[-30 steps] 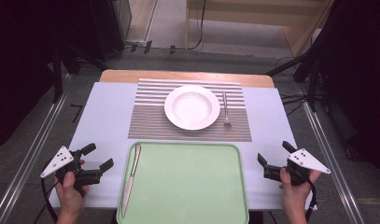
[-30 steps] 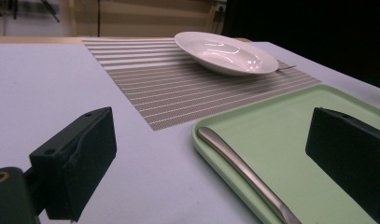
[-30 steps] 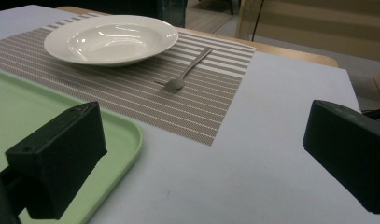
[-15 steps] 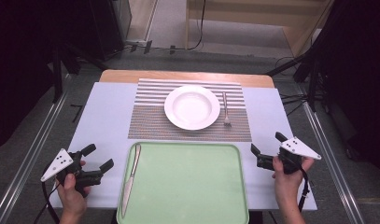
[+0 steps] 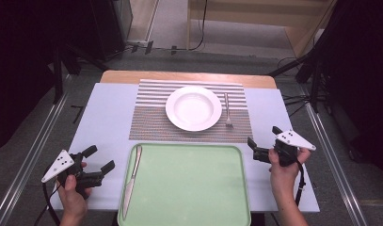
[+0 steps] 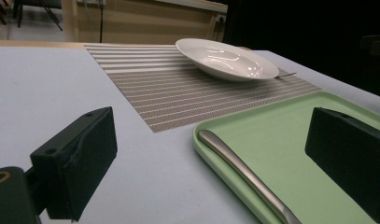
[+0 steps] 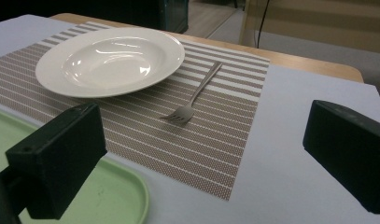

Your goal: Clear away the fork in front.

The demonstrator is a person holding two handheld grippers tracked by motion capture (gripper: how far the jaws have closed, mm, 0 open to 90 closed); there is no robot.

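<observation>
Your left gripper (image 5: 100, 158) hovers over the table (image 5: 104, 108) near its front left corner, jaws spread wide with nothing between them. In the left gripper view those jaws frame the near left corner of the green tray (image 6: 281, 126), and the knife (image 6: 243, 175) runs between them.

The green tray (image 5: 189, 188) sits at the front edge of the table, centred. It holds one thing: the knife (image 5: 131, 181), which lies along the tray's left edge, its handle toward the far side and its blade toward you. The rest of the tray floor is bare.

Beyond the tray, the striped placemat (image 5: 149, 122) covers the middle of the table up to its far edge. The white plate (image 5: 194, 107) stands on the mat's centre with nothing in it. The fork (image 5: 227, 110) lies on the mat just beside the plate's right rim, not touching it, tines pointing toward you.

Your right gripper (image 5: 263, 142) is off the tray's far right corner, over the bare table near the right edge, jaws wide apart and holding nothing. In the right gripper view the fork (image 7: 192, 100) and the plate (image 7: 110, 60) lie ahead of the jaws, the fork closer, with a corner of the tray (image 7: 108, 196) at the lower left.
</observation>
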